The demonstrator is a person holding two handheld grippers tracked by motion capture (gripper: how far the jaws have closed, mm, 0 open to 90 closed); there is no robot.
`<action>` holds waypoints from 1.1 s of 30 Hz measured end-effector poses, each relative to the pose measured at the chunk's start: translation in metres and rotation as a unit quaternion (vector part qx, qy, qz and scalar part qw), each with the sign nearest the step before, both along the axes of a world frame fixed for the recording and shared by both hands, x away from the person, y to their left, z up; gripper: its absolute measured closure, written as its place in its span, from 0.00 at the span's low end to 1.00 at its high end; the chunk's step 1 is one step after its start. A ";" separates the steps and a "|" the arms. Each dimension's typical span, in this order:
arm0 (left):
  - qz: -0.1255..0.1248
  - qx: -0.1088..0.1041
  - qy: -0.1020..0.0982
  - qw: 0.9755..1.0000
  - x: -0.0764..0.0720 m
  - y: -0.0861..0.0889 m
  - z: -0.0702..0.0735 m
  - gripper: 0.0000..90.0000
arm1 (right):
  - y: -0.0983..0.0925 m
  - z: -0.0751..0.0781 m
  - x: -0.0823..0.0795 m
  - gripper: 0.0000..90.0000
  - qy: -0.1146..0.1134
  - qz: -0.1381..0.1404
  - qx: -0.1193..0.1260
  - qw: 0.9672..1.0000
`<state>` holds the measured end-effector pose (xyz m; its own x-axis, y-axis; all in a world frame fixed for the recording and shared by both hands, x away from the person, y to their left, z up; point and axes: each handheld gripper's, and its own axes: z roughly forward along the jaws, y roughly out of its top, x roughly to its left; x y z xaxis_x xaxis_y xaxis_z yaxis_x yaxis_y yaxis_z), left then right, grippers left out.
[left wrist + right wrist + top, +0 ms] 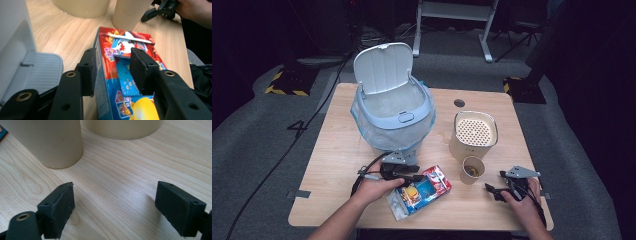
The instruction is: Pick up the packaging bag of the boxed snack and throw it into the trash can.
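Observation:
A colourful snack box (426, 191), red and blue with a clear wrapper end, lies flat near the table's front edge. My left gripper (414, 177) is down on its left end. In the left gripper view the left pad stands against the box's (110, 57) blue side and the right pad sits over its printed top; my left gripper (113, 67) is open, with no squeeze showing. My right gripper (494, 181) rests at the front right, open with bare wood between its pads (115, 202). It faces a paper cup (50, 142).
A pale blue pedal bin (392, 115) with a plastic liner and a raised lid stands at the back left; its pedal (40, 70) is beside my left jaw. A cream canister (474, 134) with a perforated top stands behind the paper cup (472, 170).

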<state>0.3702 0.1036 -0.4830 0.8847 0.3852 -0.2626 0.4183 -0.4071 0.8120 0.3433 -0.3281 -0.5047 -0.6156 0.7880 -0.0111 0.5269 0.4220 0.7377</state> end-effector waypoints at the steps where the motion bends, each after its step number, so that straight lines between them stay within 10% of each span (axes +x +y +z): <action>1: 0.000 0.000 0.000 1.000 0.000 0.000 0.000 0.66 | 0.000 0.000 0.000 0.18 0.000 0.000 0.000 1.000; 20: 0.008 0.048 0.019 0.999 0.000 -0.001 -0.001 0.85 | 0.000 0.000 0.000 0.18 0.000 0.000 0.000 1.000; 33: 0.007 0.015 -0.010 1.000 -0.003 0.000 0.017 0.85 | 0.000 0.000 0.000 0.18 0.000 0.000 0.000 1.000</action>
